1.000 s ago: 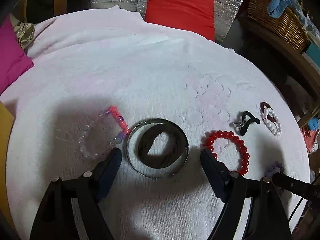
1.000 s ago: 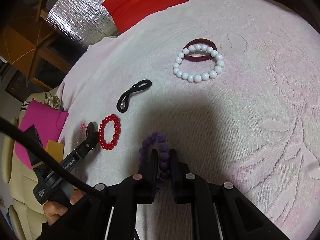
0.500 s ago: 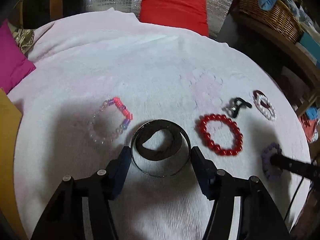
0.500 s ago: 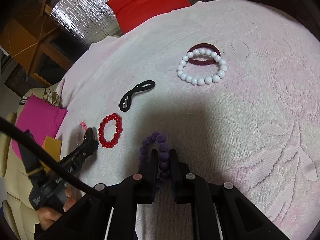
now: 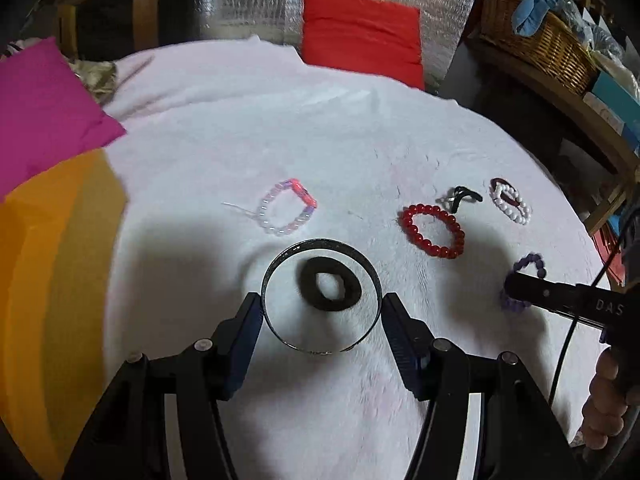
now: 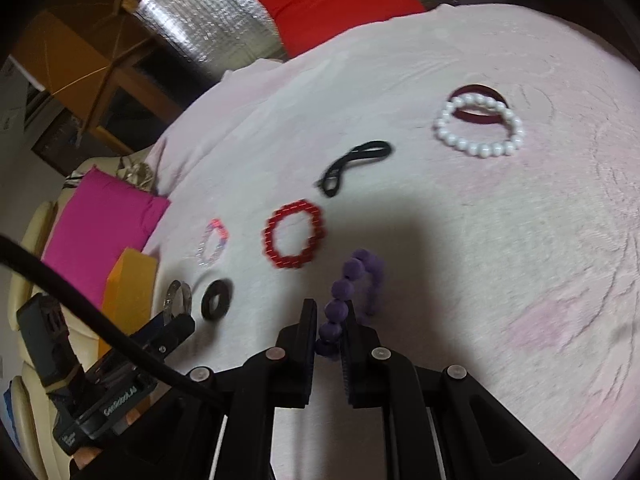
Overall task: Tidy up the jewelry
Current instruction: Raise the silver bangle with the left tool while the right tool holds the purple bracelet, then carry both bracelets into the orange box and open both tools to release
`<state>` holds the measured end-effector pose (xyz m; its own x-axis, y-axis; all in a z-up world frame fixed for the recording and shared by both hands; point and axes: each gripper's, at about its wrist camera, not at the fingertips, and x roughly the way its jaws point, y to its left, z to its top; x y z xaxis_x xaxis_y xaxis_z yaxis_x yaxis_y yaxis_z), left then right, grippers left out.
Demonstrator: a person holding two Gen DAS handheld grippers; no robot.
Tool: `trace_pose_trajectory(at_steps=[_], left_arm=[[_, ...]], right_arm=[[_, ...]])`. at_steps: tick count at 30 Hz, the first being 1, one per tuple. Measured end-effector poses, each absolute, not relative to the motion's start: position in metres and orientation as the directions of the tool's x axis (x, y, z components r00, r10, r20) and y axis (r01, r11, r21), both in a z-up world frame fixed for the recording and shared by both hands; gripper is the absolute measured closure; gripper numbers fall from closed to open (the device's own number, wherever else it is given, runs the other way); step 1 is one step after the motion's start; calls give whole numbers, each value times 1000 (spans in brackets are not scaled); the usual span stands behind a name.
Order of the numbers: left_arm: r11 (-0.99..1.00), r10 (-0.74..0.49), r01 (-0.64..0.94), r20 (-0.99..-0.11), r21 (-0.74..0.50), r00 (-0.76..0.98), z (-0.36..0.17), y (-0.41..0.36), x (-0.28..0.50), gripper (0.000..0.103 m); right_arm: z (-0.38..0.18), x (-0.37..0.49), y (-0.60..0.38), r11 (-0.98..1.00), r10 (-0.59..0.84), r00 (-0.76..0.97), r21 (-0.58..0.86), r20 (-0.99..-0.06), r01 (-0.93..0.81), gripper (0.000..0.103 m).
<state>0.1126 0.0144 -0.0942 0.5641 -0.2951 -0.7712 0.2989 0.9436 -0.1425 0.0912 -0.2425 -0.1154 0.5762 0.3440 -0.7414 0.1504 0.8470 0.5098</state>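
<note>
My left gripper (image 5: 322,316) is shut on a silver bangle (image 5: 320,295) and holds it above the cloth; a black ring (image 5: 331,284) lies on the cloth beneath it. My right gripper (image 6: 329,338) is shut on a purple bead bracelet (image 6: 352,280), which also shows in the left wrist view (image 5: 530,266). On the white cloth lie a red bead bracelet (image 5: 432,230), a pink and clear bead bracelet (image 5: 286,212), a black hair tie (image 5: 460,196) and a white bead bracelet (image 5: 512,204) over a dark red bangle (image 6: 478,114).
The round table has a white towel cloth (image 5: 280,120). A magenta cushion (image 5: 40,108) and an orange one (image 5: 52,260) are at the left. A red cushion (image 5: 360,36) is behind. A wicker basket (image 5: 536,48) stands at the back right.
My left gripper has closed on the silver bangle and lifted it off the black ring, pulling back. My right gripper has lifted the purple bracelet slightly.
</note>
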Motion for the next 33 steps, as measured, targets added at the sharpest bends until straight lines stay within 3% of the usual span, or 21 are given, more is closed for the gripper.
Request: trace_pose_trajectory(at_steps=[13,17,18,20,22,24,26,30,31,33], left_arm=[[978,-189,197,-673,-65,716,-60,62,50,41],[983,-174,169,-683,-74,709,-64,72,52,41],[983,-169,170,-687,-67,707,-66,72,53,41],[982,-166,179,-695,-55,699,-69,70,57,41],[981,-175,186,-698,-61,694,-69,67,61,41],[979,-184,193,-697,-67,693,-69,66,62,41],[977,-193,204,-696,-69,691,-69,62,63,41],[973,-198,222,-699,-57,687,-71,58,63,41],[973,-197,223,-701,-56,685,-71,59,64,41],[974,-198,218,-705,-64,681,-71,62,65,41]], right_arm=[[-77,65,-174,795,501,622,604,-601,-56,92],[-70,63,-183,813,454,646,582,-613,-18,92],[-71,65,-189,829,412,653,559,-635,21,89],[-78,70,-200,844,367,636,530,-679,79,73],[-90,75,-207,839,350,616,529,-706,128,45],[-102,82,-206,844,336,589,513,-735,159,44],[-110,89,-198,876,294,576,456,-763,156,44],[-125,100,-182,956,117,538,241,-835,167,81],[-125,101,-178,972,65,548,177,-834,156,88],[-125,100,-169,987,7,557,95,-830,128,93]])
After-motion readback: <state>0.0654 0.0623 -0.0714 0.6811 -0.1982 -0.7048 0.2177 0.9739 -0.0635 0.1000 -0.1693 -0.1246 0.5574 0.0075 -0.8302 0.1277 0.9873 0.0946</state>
